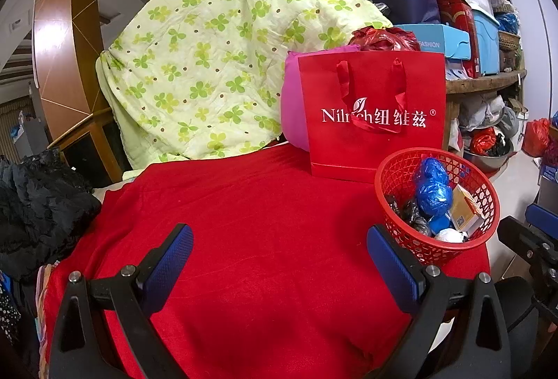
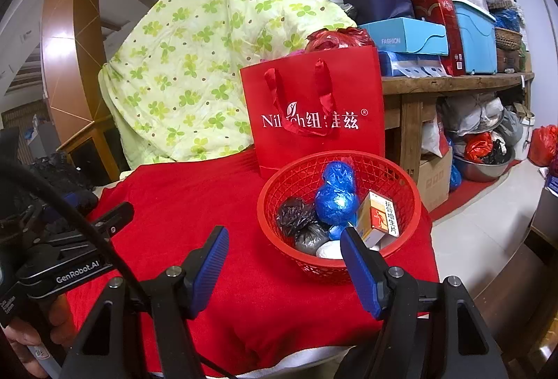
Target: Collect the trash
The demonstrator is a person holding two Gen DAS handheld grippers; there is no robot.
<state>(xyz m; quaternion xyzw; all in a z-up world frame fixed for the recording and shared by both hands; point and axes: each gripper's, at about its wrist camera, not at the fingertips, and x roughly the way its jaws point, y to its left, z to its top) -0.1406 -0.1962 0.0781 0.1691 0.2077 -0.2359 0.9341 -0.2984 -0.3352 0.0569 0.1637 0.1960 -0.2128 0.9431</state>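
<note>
On the red-covered table (image 1: 244, 222), both tools hang over bare cloth with nothing between their pads. Left hand-held gripper (image 1: 279, 257) is spread wide and empty; the red mesh basket (image 1: 401, 176) sits ahead and to its right, just beyond the right pad. Right hand-held gripper (image 2: 284, 260) is also released, jaws apart, holding nothing; from its view the basket lies just ahead, its near rim beside the right fingertip (image 2: 359, 271). Inside the basket, the trash: a crumpled blue plastic bundle (image 2: 336, 194), a black plastic wad (image 2: 294, 215), a grey wad (image 2: 310, 239), something white (image 2: 329, 250) and a small orange-and-white box (image 2: 378, 217) leaning on the right wall. Behind the basket stands a red paper gift bag (image 2: 314, 107), upright, and further back a green clover-print quilt (image 2: 195, 65) is draped.
</note>
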